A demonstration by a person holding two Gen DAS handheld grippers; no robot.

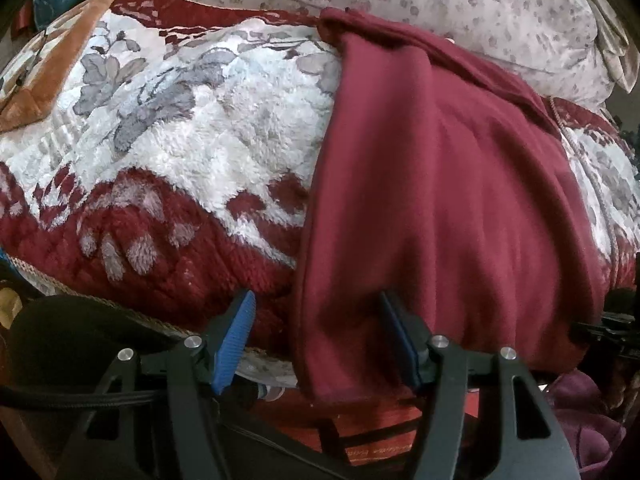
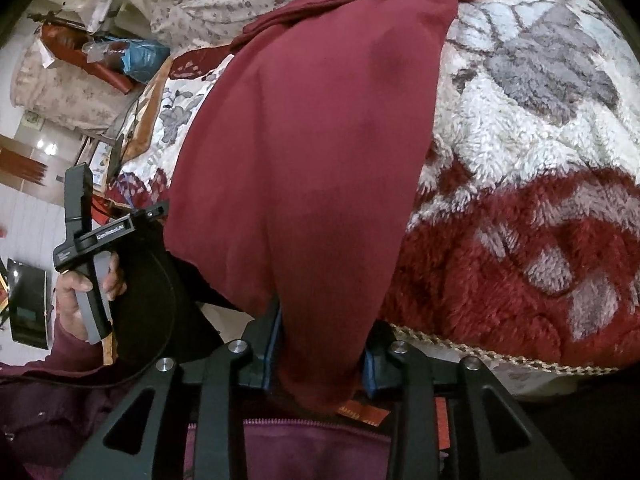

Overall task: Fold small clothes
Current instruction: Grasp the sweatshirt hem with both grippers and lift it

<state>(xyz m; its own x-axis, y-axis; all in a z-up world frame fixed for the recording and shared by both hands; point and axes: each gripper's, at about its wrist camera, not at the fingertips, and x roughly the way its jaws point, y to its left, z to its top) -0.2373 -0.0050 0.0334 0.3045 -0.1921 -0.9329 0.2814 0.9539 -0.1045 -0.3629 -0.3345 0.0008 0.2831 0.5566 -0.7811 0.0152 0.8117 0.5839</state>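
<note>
Maroon garment [image 1: 448, 184] folded lengthwise on bed blanket [image 1: 180, 140]; both jaws parted, gripping nothing; overhanging hem could slide off.

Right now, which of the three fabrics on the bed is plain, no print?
The maroon garment. It is solid-coloured, while the fleece blanket under it has a red-and-white floral pattern and the pale cover behind has small flowers.

Maroon garment [image 1: 452, 208] between parted tongs [image 1: 316, 300]
</note>
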